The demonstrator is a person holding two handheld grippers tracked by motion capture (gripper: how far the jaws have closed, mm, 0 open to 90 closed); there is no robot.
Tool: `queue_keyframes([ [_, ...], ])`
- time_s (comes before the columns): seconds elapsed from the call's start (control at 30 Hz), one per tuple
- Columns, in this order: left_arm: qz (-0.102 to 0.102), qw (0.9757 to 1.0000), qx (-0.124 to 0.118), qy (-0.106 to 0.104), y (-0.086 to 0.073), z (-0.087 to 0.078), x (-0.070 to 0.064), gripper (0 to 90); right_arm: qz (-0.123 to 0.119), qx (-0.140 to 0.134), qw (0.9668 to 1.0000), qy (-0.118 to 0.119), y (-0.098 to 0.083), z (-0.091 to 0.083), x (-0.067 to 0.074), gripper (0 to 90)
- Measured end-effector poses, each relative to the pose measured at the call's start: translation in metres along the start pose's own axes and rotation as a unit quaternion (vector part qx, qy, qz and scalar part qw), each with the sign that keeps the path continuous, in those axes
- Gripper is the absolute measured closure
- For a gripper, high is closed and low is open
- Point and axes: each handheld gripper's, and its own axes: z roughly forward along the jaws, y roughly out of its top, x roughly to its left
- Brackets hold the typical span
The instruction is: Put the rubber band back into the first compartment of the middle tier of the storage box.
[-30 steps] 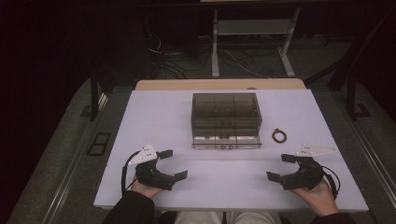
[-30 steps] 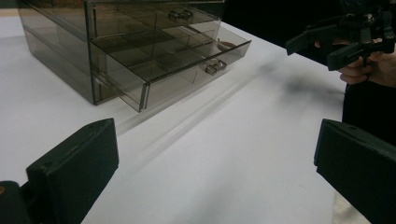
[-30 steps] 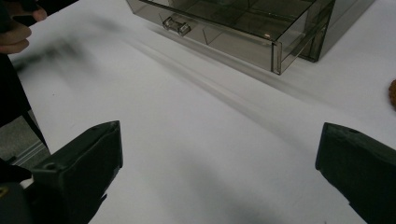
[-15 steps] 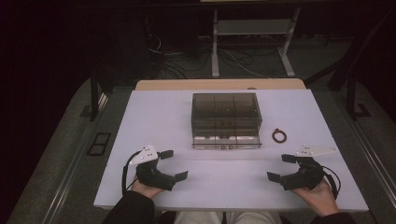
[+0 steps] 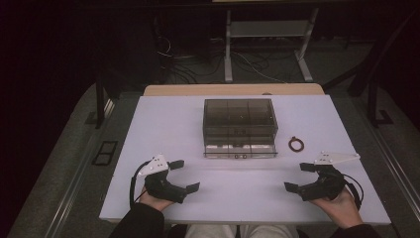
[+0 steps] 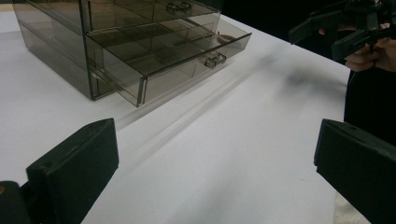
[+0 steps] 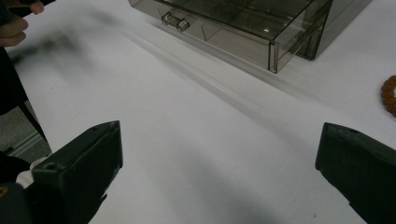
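Note:
A smoky clear plastic drawer cabinet (image 5: 238,125) stands at the middle of the white table (image 5: 168,124); its bottom drawer (image 6: 173,56) is pulled partly out and looks empty. A small brown ring (image 5: 296,144) lies just right of the cabinet, and its edge (image 7: 389,94) appears in the right gripper view. My left gripper (image 5: 184,175) rests near the front left, open, nothing between its jaws. My right gripper (image 5: 298,177) rests near the front right, open too and empty. Both grippers are well short of the cabinet.
Beyond the table's far edge is a dark floor with cables and a metal stand (image 5: 267,44). A wooden board edge (image 5: 233,89) shows behind the table. Bare white tabletop lies between the grippers and the cabinet.

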Motion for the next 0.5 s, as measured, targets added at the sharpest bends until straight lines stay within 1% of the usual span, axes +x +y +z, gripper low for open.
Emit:
queue_keyframes([
  [0.13, 0.000, 1.0000, 0.000, 0.000, 0.000, 0.000, 0.000, 0.0, -0.005, 0.004, 1.0000, -0.002, 0.004, -0.002, 0.000, 0.1],
  [0.2, 0.001, 1.0000, 0.001, 0.000, 0.000, 0.000, 0.000, 0.0, -0.004, 0.005, 1.0000, -0.004, 0.005, -0.003, 0.000, 0.0],
  [0.23, -0.001, 1.0000, 0.000, 0.000, 0.000, 0.000, 0.000, 0.0, -0.003, 0.008, 1.0000, -0.003, 0.007, -0.004, 0.001, 0.1],
  [0.33, -0.001, 1.0000, 0.001, 0.000, 0.000, 0.000, 0.000, 0.0, -0.008, 0.012, 0.9999, -0.007, 0.012, -0.009, -0.002, 0.1],
  [0.5, -0.001, 1.0000, 0.000, 0.000, 0.000, 0.000, 0.000, 0.0, -0.006, 0.014, 0.9998, -0.008, 0.017, -0.013, -0.005, 0.1],
])
